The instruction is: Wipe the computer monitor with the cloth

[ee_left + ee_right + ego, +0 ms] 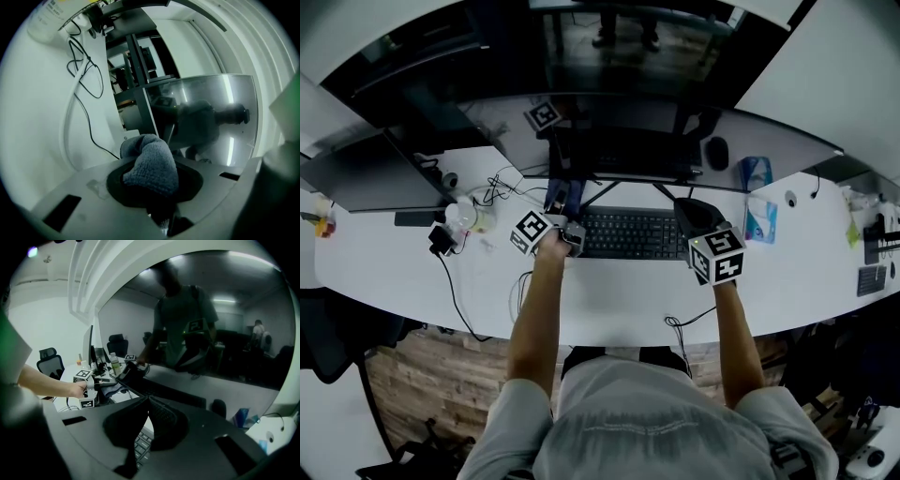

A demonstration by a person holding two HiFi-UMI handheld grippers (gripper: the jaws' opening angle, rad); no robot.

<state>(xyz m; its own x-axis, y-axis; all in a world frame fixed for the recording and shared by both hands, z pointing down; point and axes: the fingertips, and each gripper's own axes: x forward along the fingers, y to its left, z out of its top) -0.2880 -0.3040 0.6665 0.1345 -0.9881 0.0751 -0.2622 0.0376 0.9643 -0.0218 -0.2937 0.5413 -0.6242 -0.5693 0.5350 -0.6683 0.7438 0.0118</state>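
One cloth [151, 164] pointing at monitor [619, 66], in left gripper [565, 202] jaws, right gripper [147, 398] jaws together

Dim, cool cast, fisheye edges, reflections on monitor [211, 333]

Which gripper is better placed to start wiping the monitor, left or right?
Left. The left gripper is shut on the gray cloth, near the lower edge of the monitor. The right gripper has its jaws together on nothing, above the keyboard, so it would likely need the cloth first.
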